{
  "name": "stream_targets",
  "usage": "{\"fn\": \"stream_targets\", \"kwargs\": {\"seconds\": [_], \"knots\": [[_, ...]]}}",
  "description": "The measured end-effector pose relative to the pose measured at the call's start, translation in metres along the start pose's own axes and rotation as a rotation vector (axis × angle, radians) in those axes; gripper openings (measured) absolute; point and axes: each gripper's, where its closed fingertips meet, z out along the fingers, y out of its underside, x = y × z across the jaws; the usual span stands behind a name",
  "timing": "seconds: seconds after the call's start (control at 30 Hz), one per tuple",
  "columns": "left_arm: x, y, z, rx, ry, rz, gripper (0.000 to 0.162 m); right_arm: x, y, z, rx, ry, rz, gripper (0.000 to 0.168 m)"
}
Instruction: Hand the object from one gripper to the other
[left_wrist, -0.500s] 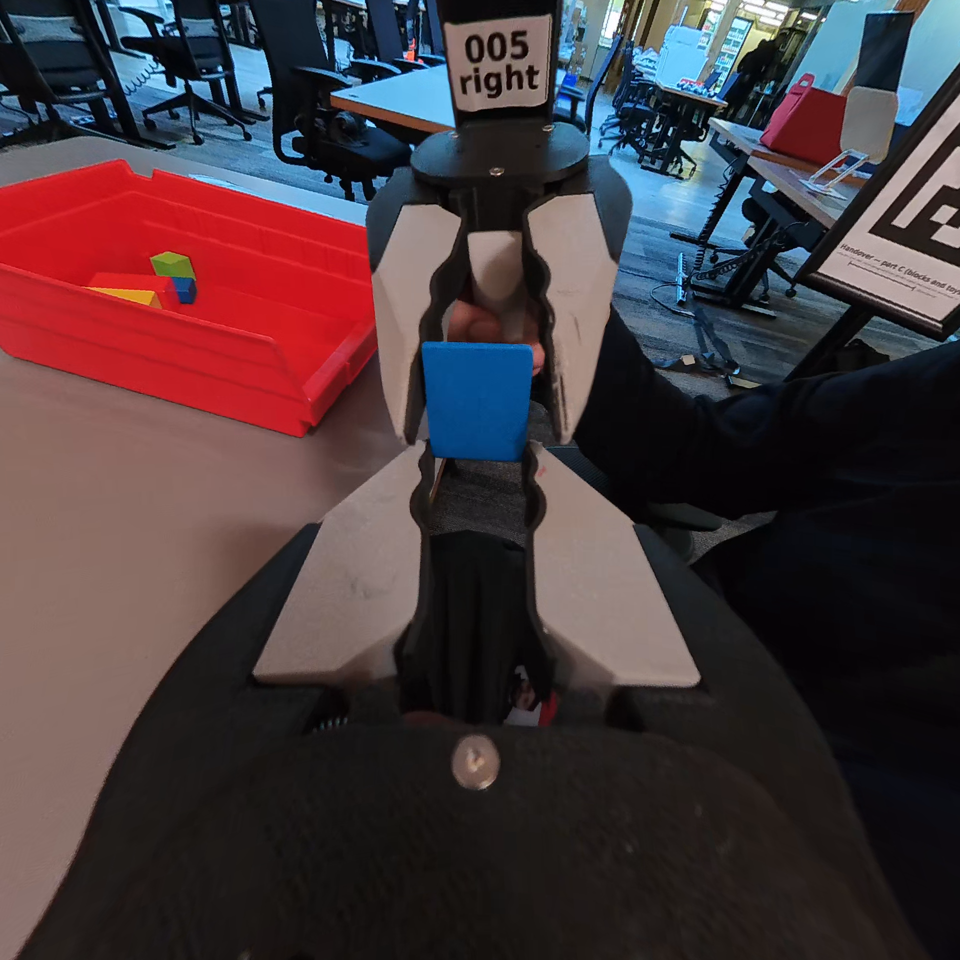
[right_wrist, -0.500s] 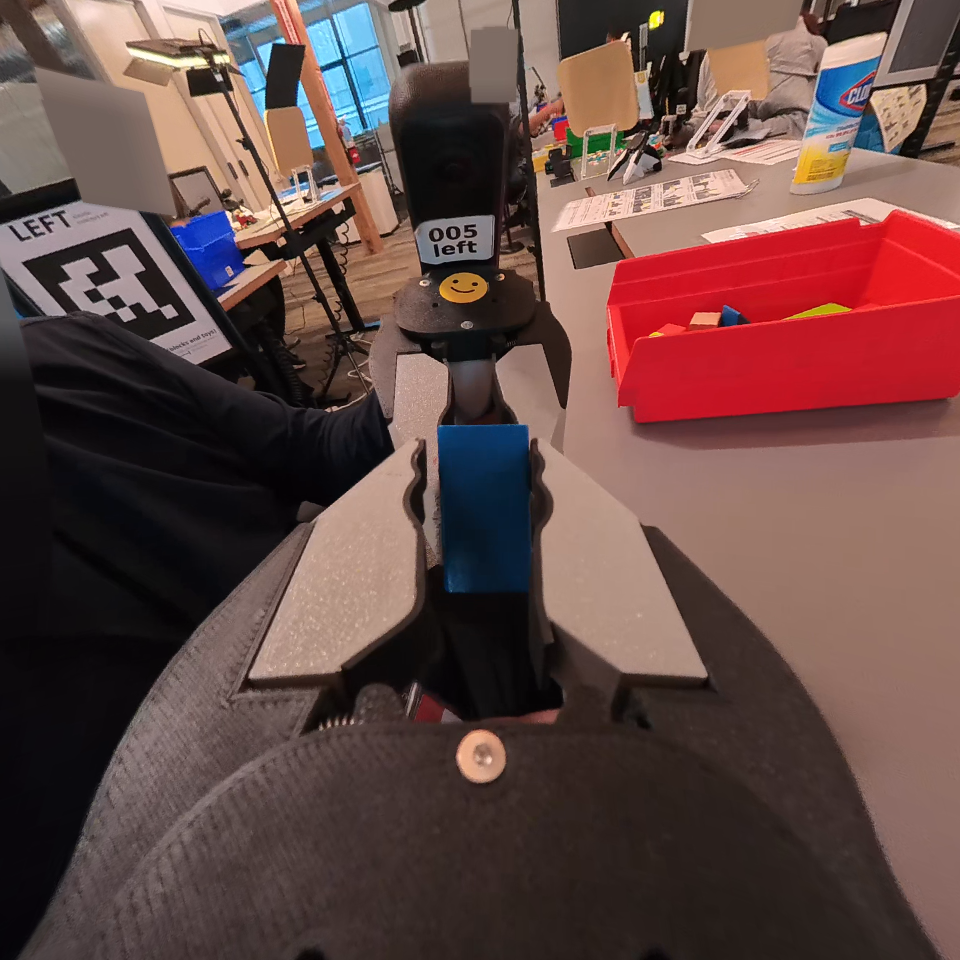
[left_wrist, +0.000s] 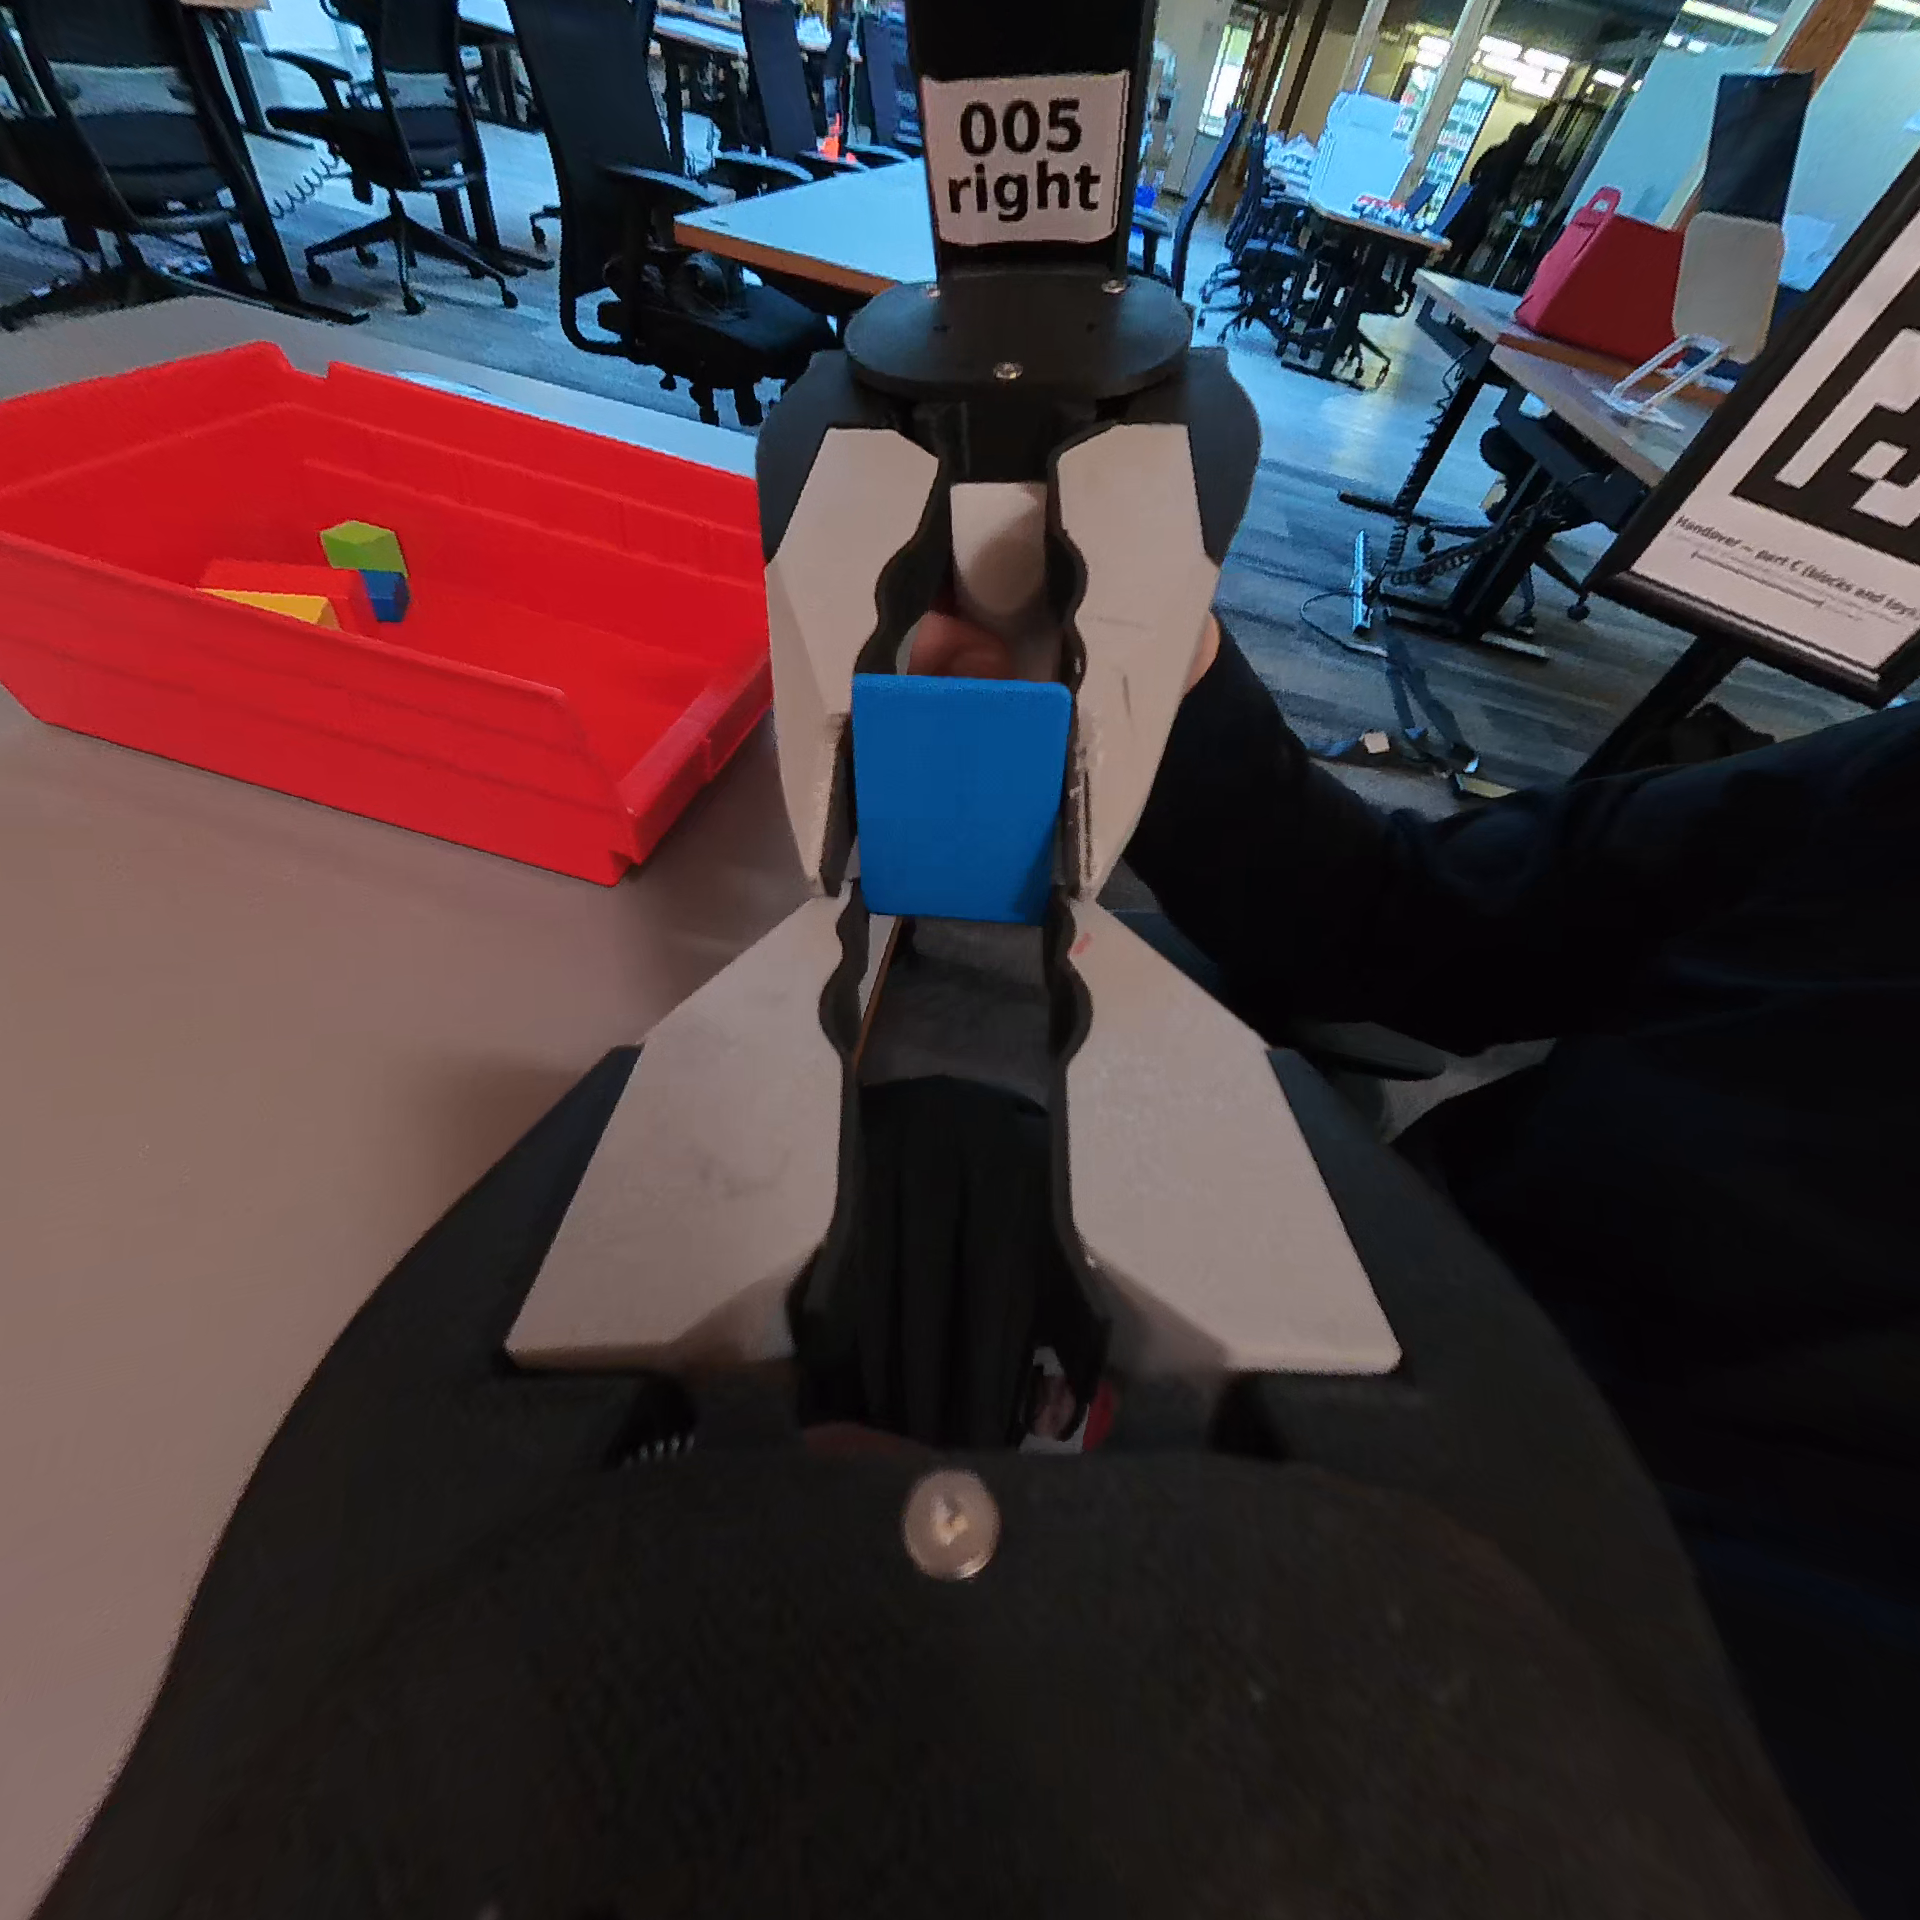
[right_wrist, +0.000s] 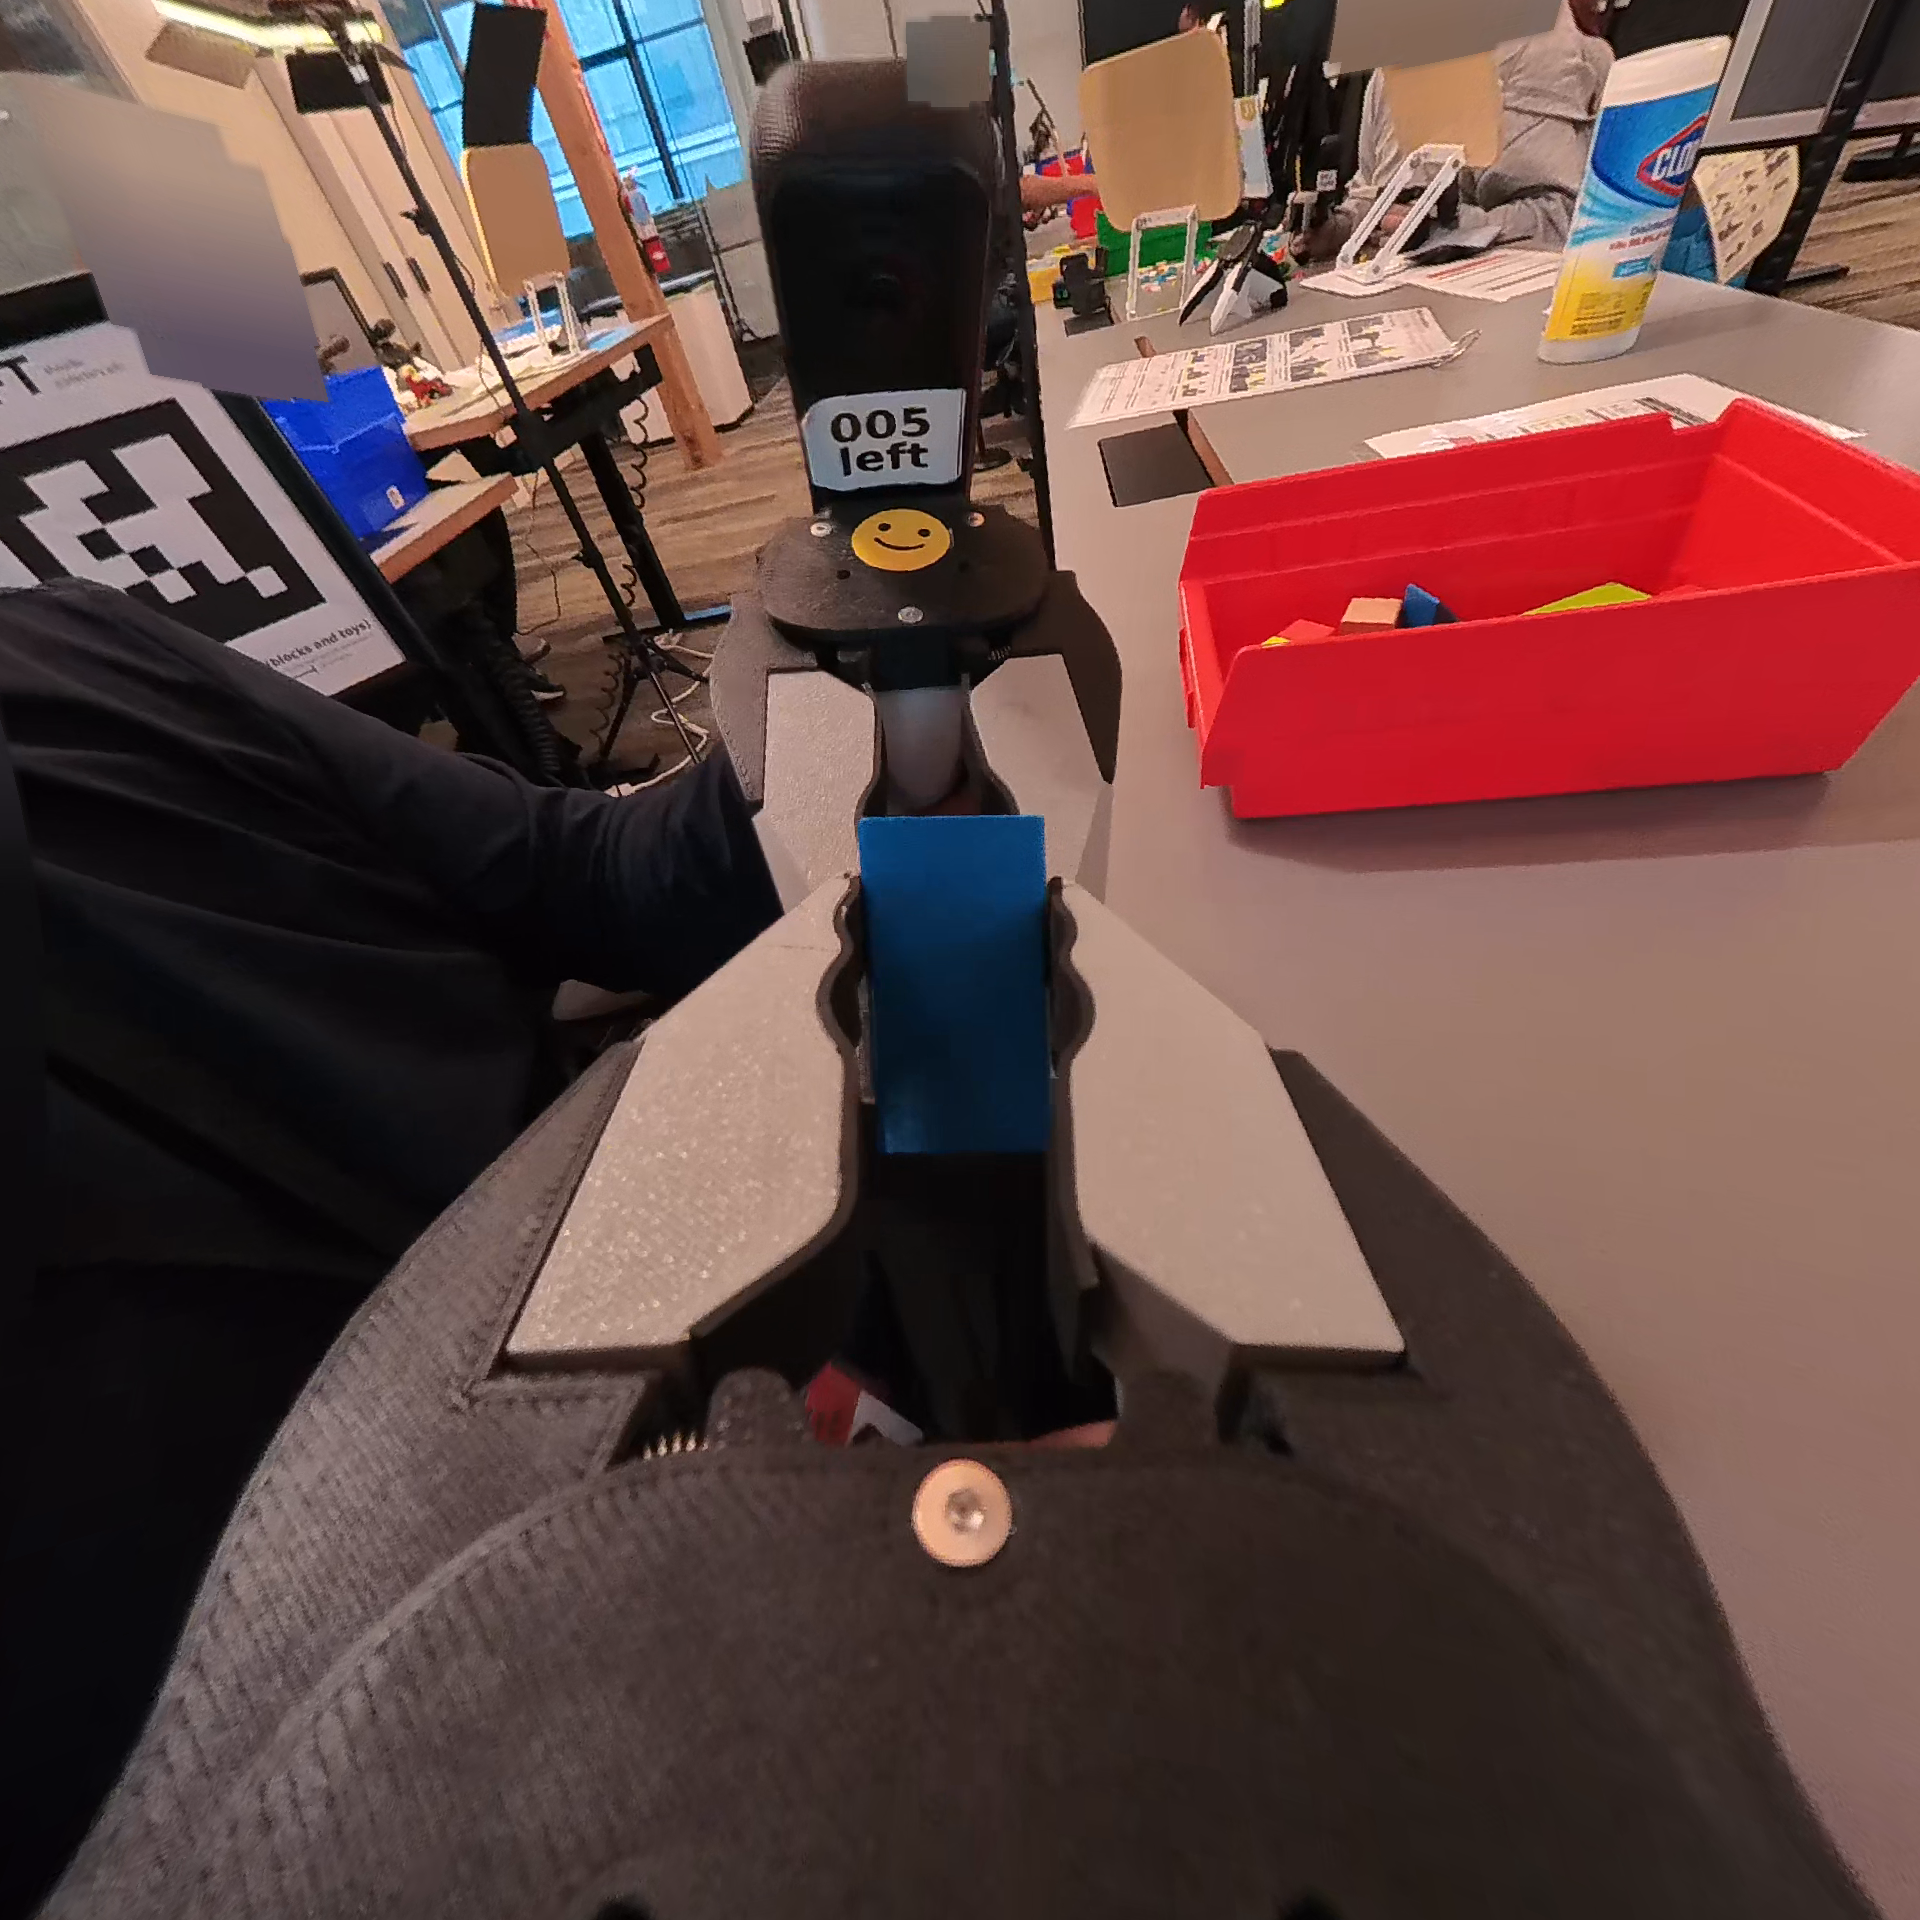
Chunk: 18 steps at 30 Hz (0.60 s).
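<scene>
While both grippers meet nose to nose above the table (right_wrist: 1507, 1039), the blue block (left_wrist: 958, 798) sits in mid-air between them. The right gripper (right_wrist: 954, 914) is clamped on the block along its sides. The left gripper (left_wrist: 954, 920) has its tips at the block's near end; whether it grips or merely flanks it, I cannot tell. Risk noted: if the right lets go before the left has a firm bite, the block drops (table edge is near, so it may go to the floor). A shallow tip hold could also let it pivot. The red bin (left_wrist: 582, 769) stands well apart.
</scene>
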Motion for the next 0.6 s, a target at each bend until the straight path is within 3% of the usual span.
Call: {"fn": "stream_targets", "kwargs": {"seconds": [0.37, 0.6], "knots": [[-0.009, 0.001, -0.002, -0.009, -0.072, 0.036, 0.04, 0.015, -0.012, -0.019, 0.085, 0.041, 0.043, 0.032], [-0.02, -0.004, -0.015, 0.002, -0.132, 0.044, 0.04, 0.068, -0.018, -0.095, 0.111, 0.416, -0.006, 0.032]]}}
